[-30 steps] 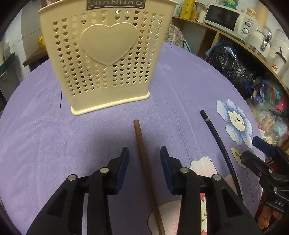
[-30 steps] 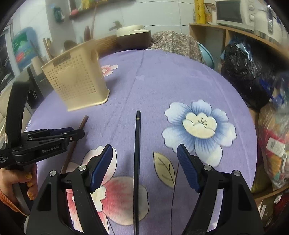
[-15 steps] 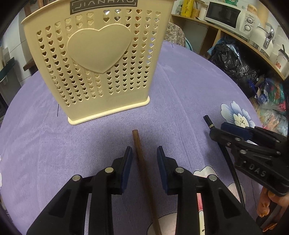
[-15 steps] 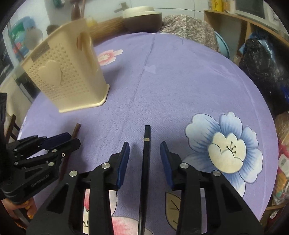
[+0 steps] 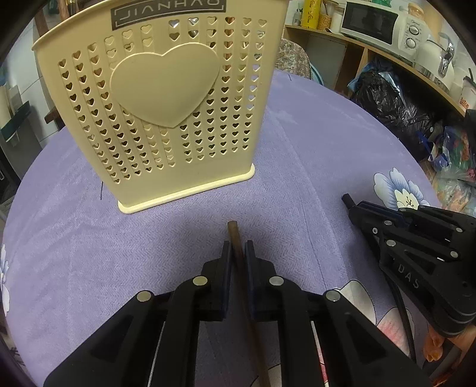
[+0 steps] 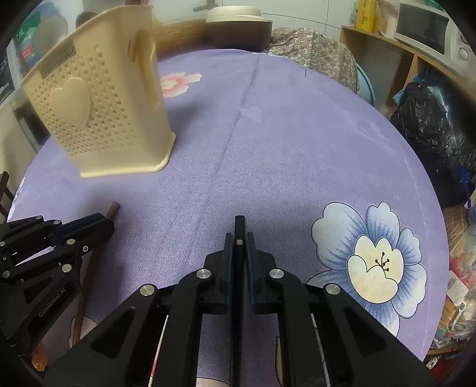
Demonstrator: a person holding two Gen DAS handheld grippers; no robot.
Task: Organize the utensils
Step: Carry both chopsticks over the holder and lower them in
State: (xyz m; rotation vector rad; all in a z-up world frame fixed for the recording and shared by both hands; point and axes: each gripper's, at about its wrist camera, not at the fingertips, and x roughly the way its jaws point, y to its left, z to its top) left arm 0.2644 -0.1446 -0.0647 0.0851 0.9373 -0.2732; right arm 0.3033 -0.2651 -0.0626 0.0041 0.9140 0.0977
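A brown wooden chopstick (image 5: 233, 229) lies on the purple flowered tablecloth (image 5: 312, 148), its tip pointing at a cream utensil holder (image 5: 166, 98) with heart-shaped holes. My left gripper (image 5: 237, 247) is closing and its pads press on that chopstick just behind the tip. A black chopstick (image 6: 239, 223) with a gold band lies to the right; my right gripper (image 6: 239, 238) is closing on it, pads against its sides. Both chopsticks still rest on the cloth. The holder (image 6: 101, 113) stands upright at the far left in the right wrist view.
The round table's edge curves close on the right. Beyond it are a black plastic bag (image 5: 386, 101), a wooden shelf with a microwave (image 5: 372, 26) and coloured bags. A lidded pot (image 6: 238, 23) sits past the table's far edge.
Both grippers went from open to closed around their chopsticks. The right gripper slid forward along the black chopstick toward its tip; the left one crept a little nearer the holder.
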